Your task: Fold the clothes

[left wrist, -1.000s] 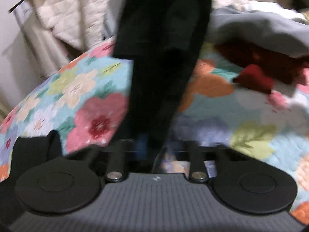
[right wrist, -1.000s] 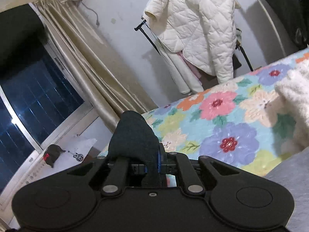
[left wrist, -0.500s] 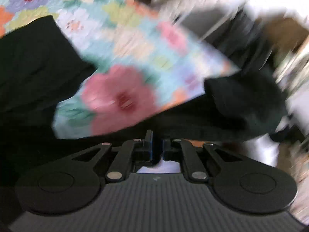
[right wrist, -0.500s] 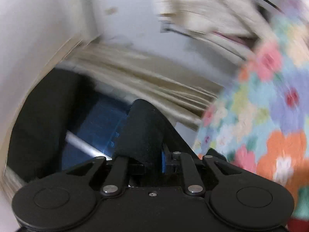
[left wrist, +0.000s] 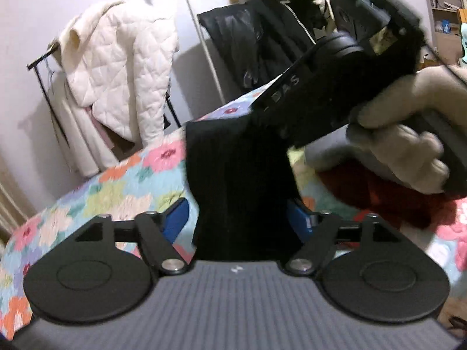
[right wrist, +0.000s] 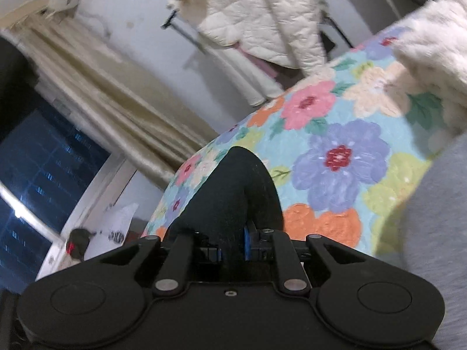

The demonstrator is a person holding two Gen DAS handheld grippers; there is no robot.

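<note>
A black garment (left wrist: 239,180) hangs in the air over the flowered quilt (left wrist: 122,183). My left gripper (left wrist: 238,218) is open, its blue-padded fingers (left wrist: 175,218) spread wide on either side of the hanging cloth. My right gripper shows in the left wrist view (left wrist: 335,87), held by a hand, gripping the garment's top edge. In the right wrist view my right gripper (right wrist: 233,242) is shut on a fold of the black garment (right wrist: 233,192), which bulges up between the fingers.
A white quilted jacket (left wrist: 125,70) hangs on a rack at the wall. Dark jackets (left wrist: 256,40) hang on a second rack. A red garment (left wrist: 394,192), a grey garment (right wrist: 432,218) and a fluffy white one (right wrist: 435,40) lie on the bed. Curtains (right wrist: 96,93) and a window stand left.
My left gripper has opened and let go of the black garment. Both grippers swung round, and the right one now holds the garment up in front of the left.
</note>
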